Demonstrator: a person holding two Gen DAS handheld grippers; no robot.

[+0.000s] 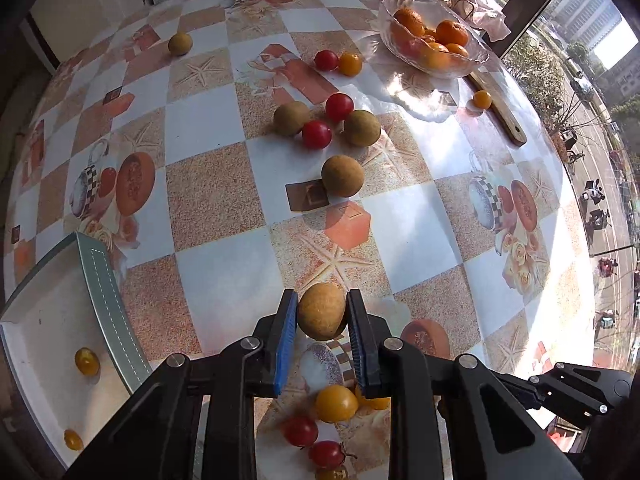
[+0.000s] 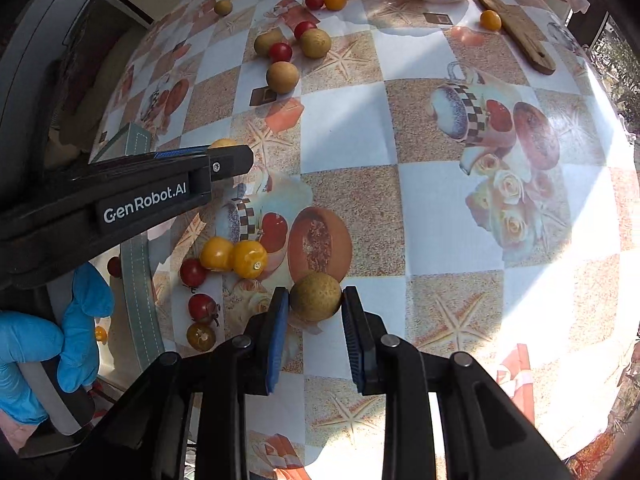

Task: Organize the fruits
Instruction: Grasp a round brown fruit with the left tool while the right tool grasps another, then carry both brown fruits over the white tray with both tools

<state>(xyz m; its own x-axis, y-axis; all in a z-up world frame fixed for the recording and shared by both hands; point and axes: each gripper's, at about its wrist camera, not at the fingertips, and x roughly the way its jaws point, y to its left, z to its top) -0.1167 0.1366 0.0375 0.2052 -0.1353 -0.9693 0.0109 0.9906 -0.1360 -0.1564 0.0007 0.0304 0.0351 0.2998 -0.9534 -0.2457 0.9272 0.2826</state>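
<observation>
Longans: left tongs (image 1: 322, 312) grip one longan (image 1: 322, 311), right tongs (image 2: 315, 298) another (image 2: 316, 295), both near the tray (image 1: 100, 280); pinched mid-fruit to prevent rolling.

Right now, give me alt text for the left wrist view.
The left gripper is shut on a round tan longan above a checkered tablecloth. Loose longans, red and yellow cherry tomatoes lie beyond, a glass bowl of oranges far right, a white tray at left.
</observation>
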